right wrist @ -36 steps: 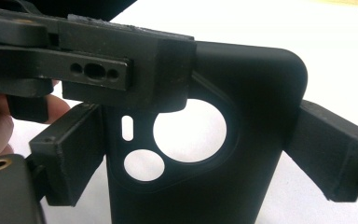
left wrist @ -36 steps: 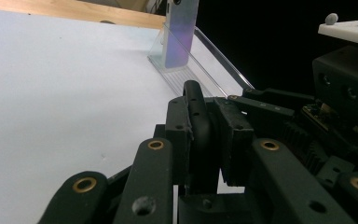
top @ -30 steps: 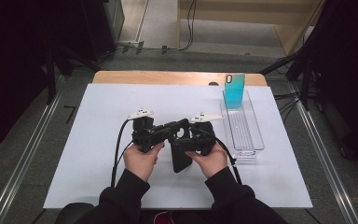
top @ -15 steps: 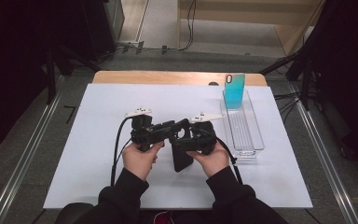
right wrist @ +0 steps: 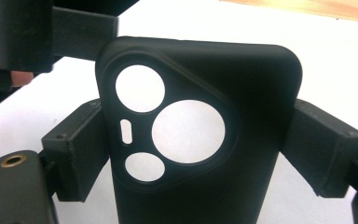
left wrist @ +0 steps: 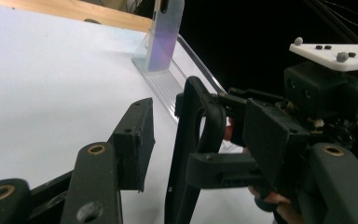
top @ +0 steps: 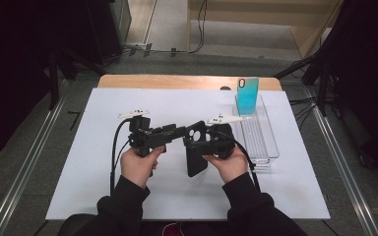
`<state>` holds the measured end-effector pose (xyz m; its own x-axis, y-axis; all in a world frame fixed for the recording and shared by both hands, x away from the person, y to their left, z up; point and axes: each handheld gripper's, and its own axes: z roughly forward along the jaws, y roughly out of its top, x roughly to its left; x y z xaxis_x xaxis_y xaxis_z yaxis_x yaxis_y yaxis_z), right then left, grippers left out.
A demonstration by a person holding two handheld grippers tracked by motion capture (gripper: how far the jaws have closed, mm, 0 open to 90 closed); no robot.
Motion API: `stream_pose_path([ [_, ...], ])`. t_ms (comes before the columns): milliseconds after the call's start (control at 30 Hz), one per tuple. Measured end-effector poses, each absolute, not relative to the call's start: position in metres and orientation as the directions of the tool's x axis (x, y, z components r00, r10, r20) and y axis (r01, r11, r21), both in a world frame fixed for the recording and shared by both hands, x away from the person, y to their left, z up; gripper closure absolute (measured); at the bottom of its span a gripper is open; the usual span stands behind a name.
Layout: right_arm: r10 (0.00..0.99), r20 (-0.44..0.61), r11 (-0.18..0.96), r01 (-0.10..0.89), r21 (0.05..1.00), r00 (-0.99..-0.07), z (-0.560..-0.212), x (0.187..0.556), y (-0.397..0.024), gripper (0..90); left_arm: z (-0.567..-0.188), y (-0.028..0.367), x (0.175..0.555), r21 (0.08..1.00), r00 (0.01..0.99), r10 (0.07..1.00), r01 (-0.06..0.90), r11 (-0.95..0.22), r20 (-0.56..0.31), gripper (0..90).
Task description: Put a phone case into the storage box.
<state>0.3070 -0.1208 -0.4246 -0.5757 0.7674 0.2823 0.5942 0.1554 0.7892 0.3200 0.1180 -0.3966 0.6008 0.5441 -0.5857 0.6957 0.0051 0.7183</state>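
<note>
A black phone case (top: 196,156) with round camera cut-outs (right wrist: 186,130) hangs over the white mat, gripped across its width by my right gripper (top: 198,142). That gripper's pads (right wrist: 81,149) press on both of the case's long edges. My left gripper (top: 179,132) points right at the case's top corner. In the left gripper view the case (left wrist: 191,154) stands edge-on between the jaws of my left gripper (left wrist: 200,135). Those jaws have just been opening, and the left pad (left wrist: 135,135) stands clear of the case.
A clear plastic tray (top: 261,142) lies at the mat's right side, with a teal phone case (top: 247,96) standing upright at its far end. The white mat (top: 103,172) covers a wooden table (top: 177,81). Cables trail from both grippers toward the person.
The left gripper's jaws have spread apart and let go of the case's top corner. Both hands and the case stay where they were.
</note>
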Motion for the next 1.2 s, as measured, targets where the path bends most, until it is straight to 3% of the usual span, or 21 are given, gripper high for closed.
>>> stream_pose_path([
  [233,0.750,0.296,0.163,0.599,0.784,-0.592,-0.422,0.311,-0.128,12.4,-0.400,0.124,0.324,0.683,0.597,0.529,0.729,-0.043,-0.603,38.5],
  [533,0.694,0.326,0.188,0.599,0.778,-0.642,-0.418,0.318,-0.141,12.4,-0.406,0.135,0.326,0.681,0.644,0.493,0.720,-0.133,-0.584,37.8],
  [833,0.647,0.336,0.218,0.589,0.779,-0.684,-0.412,0.322,-0.153,12.4,-0.421,0.141,0.323,0.686,0.739,0.479,0.651,-0.326,-0.474,35.6],
  [1200,0.605,0.341,0.250,0.578,0.777,-0.720,-0.404,0.325,-0.162,12.4,-0.434,0.155,0.321,0.676,0.773,0.475,0.616,-0.405,-0.420,35.5],
])
